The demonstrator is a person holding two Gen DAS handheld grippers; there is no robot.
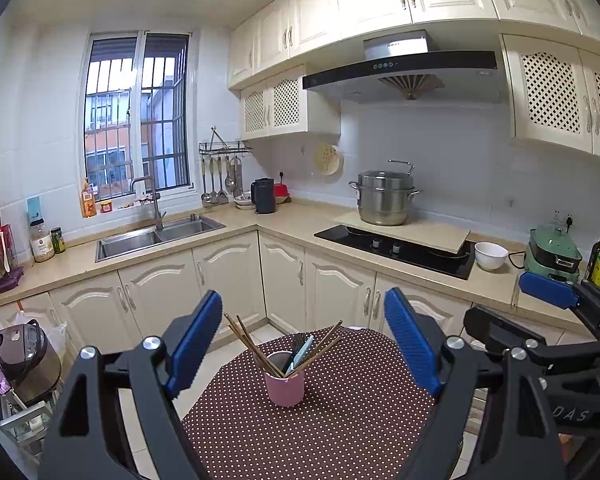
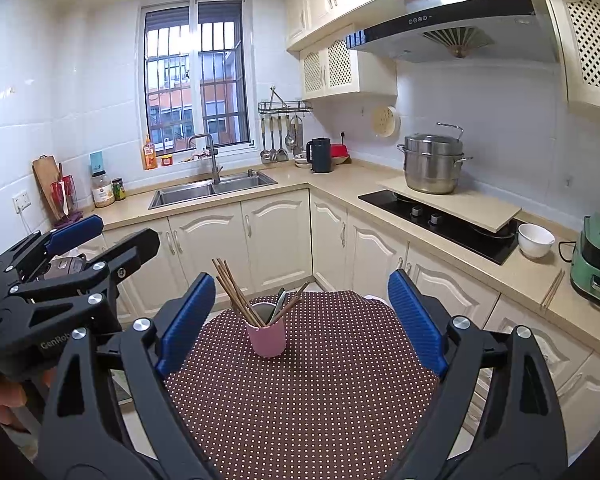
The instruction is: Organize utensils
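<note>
A pink cup [image 1: 285, 385] stands on a small table with a brown polka-dot cloth [image 1: 340, 420]. It holds several wooden chopsticks [image 1: 252, 344] and a pale green utensil [image 1: 300, 354]. My left gripper [image 1: 302, 340] is open and empty, held above the table in front of the cup. The right wrist view shows the same cup [image 2: 266, 338] with chopsticks [image 2: 236, 292] on the cloth [image 2: 320, 380]. My right gripper [image 2: 300, 312] is open and empty, also short of the cup. Each gripper shows at the edge of the other's view.
An L-shaped counter runs behind, with a double sink [image 1: 156, 236], a black hob [image 1: 396, 250], a steel pot [image 1: 384, 198], a white bowl [image 1: 491, 255] and a green appliance [image 2: 596, 264]. A loose pair of chopsticks [image 2: 553, 288] lies on the counter. A rice cooker [image 1: 24, 356] stands left.
</note>
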